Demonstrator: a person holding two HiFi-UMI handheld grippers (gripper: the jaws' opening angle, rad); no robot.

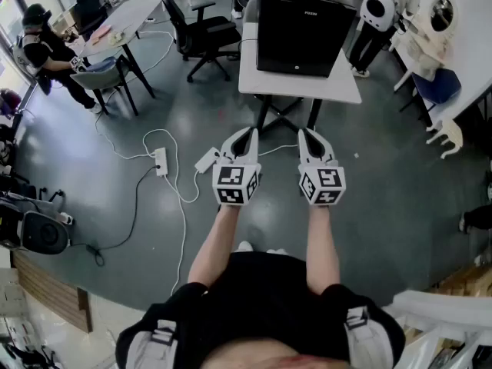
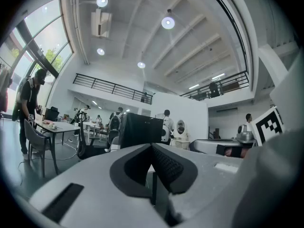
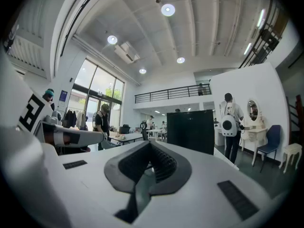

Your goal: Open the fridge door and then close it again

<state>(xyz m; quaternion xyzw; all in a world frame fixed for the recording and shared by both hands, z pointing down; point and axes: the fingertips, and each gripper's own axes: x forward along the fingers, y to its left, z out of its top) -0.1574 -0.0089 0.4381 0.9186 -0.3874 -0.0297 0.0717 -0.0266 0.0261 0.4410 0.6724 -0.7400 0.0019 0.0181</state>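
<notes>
Open floor (image 1: 384, 167) ahead; fridge (image 1: 296, 37) on table (image 1: 307, 89) beyond.

A black short-sleeved top (image 1: 269, 294) with pale buckled straps (image 1: 159, 337) is worn. White left tongs (image 1: 248, 134) and right tongs (image 1: 306, 134) are topped by black-and-white marker cubes (image 1: 236, 184).

The light is bright and even throughout. In both gripper views round ceiling lamps (image 2: 167, 23) burn white with small haloes, and the tall windows (image 3: 95, 91) are blown out. The head view shows a grey floor (image 1: 384, 175) with a faint sheen and only soft shadows, the darkest under the counter (image 1: 300, 89). Both gripper views bend strongly at the edges inside a black round border. Close up, the left gripper (image 2: 153, 148) and right gripper (image 3: 149, 146) look soft, perhaps slightly out of focus. Distant things stay fairly sharp.
</notes>
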